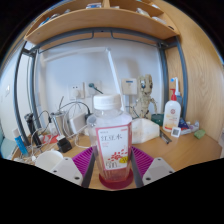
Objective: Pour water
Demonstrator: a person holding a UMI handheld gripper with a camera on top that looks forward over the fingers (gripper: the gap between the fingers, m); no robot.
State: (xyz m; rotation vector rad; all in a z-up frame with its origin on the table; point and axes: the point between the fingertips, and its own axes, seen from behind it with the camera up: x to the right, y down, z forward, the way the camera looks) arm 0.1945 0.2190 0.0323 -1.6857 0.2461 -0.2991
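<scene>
the bottle (112,140) stands upright between the two fingers (112,168), its white cap on top and a label with pink print across its middle. pinkish liquid fills roughly its lower part, as far as can be made out through the clear wall. the purple pads (84,160) sit close on both sides of the bottle, and the fingers look closed on it, though whether it is lifted or has its base on the counter (195,150) cannot be told, since its foot is hidden low between the fingers.

as for the task, nothing of the pouring looks done. the cap appears to be on, the bottle is not tilted, and no cup or glass to receive the water can be clearly picked out ahead of the fingers. so the grasp seems made, and what is left is likely the opening, the carrying to a vessel and the tilt itself.

the gripper points level and straight ahead toward the wall, with no roll to either side. the counter runs beyond the fingers, wooden and cluttered. a white bottle with a red top (173,112) stands well off to one side, cables (50,125) lie tangled on the other, and a wooden shelf (100,22) spans above it all.
</scene>
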